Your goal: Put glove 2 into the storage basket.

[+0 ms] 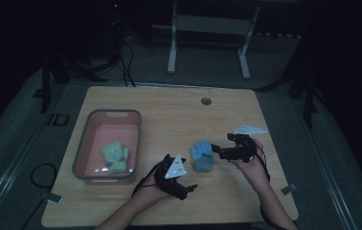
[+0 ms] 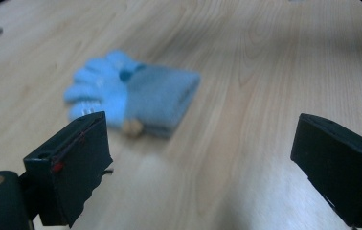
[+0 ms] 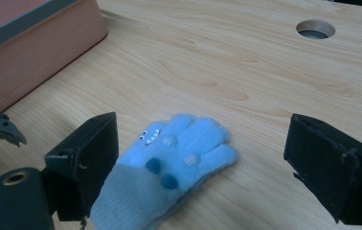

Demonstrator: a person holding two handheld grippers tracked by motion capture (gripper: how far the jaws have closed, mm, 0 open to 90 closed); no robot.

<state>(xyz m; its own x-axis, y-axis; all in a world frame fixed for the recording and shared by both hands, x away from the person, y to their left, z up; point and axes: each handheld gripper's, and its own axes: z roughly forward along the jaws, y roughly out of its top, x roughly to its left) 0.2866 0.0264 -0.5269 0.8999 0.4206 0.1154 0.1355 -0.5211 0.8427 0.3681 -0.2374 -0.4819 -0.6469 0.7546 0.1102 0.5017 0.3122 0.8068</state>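
A folded light-blue glove (image 1: 202, 155) with a small monster face lies on the wooden table (image 1: 169, 115), right of centre. My right gripper (image 1: 221, 146) hovers just right of it, jaws open and pointing at it. In the right gripper view the glove (image 3: 169, 167) lies below and between the spread jaws of the right gripper (image 3: 200, 127), untouched. My left gripper (image 1: 188, 190) is open near the front edge, below and left of the glove. The left gripper view has the glove (image 2: 141, 96) lying beyond the empty jaws of the left gripper (image 2: 200, 129).
A pink bin with a grey rim (image 1: 114, 112) stands at the table's left and holds a yellow-green glove (image 1: 115, 156). Its wall (image 3: 35, 48) shows in the right gripper view. A round cable hole (image 1: 206, 101) sits near the far edge. A desk frame stands beyond the table.
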